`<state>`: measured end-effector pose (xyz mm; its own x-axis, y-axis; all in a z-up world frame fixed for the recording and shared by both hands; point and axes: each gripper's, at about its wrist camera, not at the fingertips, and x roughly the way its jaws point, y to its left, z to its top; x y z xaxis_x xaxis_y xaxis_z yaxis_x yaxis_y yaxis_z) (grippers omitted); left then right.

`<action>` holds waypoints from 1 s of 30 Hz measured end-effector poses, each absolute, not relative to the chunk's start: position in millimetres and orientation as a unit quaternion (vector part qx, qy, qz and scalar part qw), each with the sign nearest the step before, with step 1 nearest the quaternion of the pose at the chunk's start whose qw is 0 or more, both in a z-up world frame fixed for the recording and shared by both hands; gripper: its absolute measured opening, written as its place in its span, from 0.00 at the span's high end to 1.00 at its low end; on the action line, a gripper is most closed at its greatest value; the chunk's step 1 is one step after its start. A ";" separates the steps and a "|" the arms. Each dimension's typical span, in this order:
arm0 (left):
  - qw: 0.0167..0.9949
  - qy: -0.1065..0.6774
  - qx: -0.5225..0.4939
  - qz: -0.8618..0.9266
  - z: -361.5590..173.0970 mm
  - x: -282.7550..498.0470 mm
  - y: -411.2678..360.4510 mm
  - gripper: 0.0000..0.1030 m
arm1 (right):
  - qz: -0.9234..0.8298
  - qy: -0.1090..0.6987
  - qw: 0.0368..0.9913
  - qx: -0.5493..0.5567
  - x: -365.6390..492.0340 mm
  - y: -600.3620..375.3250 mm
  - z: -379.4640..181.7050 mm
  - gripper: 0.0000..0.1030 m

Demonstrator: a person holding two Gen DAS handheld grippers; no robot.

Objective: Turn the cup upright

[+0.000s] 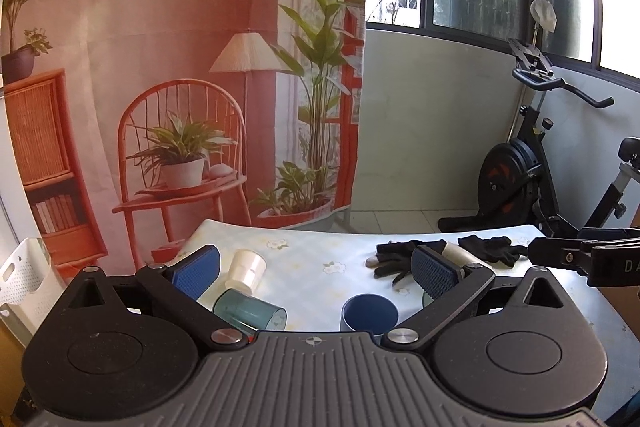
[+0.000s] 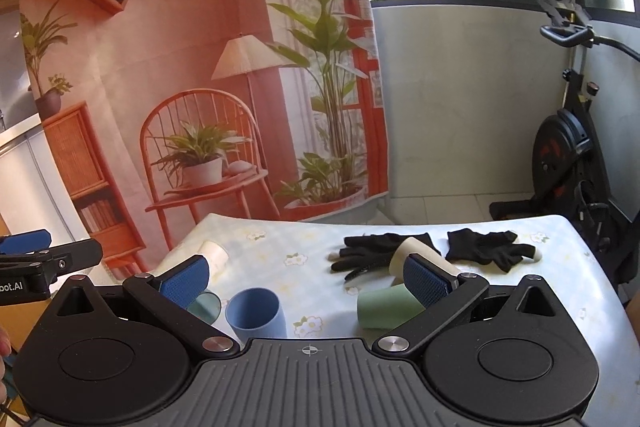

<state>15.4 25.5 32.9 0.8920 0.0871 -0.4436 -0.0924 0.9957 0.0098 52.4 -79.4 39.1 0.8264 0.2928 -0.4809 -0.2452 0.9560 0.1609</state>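
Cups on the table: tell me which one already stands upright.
The blue cup, mouth up. The teal cup, white cup, green cup and cream cup lie on their sides.

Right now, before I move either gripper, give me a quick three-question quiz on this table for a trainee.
1. True or false: the blue cup stands upright, mouth up.
2. What lies right beside the tipped-over cream cup? A) black gloves B) a plate C) a book
3. Fill in: the jaws of the left gripper and right gripper are both ____, holding nothing.

Key: 1 true; 2 A; 3 open.
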 end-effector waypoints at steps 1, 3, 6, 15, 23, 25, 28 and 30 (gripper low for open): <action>0.973 0.228 -0.006 0.046 33.1 15.3 25.6 0.00 | 0.141 0.260 0.954 0.046 52.9 -80.0 38.1 0.00; 0.972 0.229 -0.006 0.045 33.9 16.0 26.0 0.00 | 0.141 0.260 0.954 0.046 53.1 -80.3 37.4 0.00; 0.972 0.229 -0.006 0.048 33.7 15.6 26.2 0.00 | 0.141 0.260 0.954 0.045 53.1 -80.1 36.4 0.00; 0.972 0.228 -0.008 0.056 33.9 11.1 22.6 0.00 | 0.140 0.263 0.954 0.045 53.5 -81.8 31.6 0.00; 0.973 0.222 -0.004 0.057 35.7 9.1 21.1 0.00 | 0.139 0.263 0.954 0.046 53.8 -82.6 30.7 0.00; 0.974 0.221 -0.006 0.057 35.4 8.4 21.7 0.00 | 0.139 0.263 0.954 0.045 53.9 -82.6 30.7 0.00; 0.974 0.220 -0.010 0.057 35.1 7.5 22.6 0.00 | 0.139 0.264 0.953 0.045 54.2 -83.5 29.9 0.00; 0.974 0.221 -0.010 0.058 35.8 7.9 22.3 0.00 | 0.139 0.264 0.953 0.046 53.9 -83.6 29.3 0.00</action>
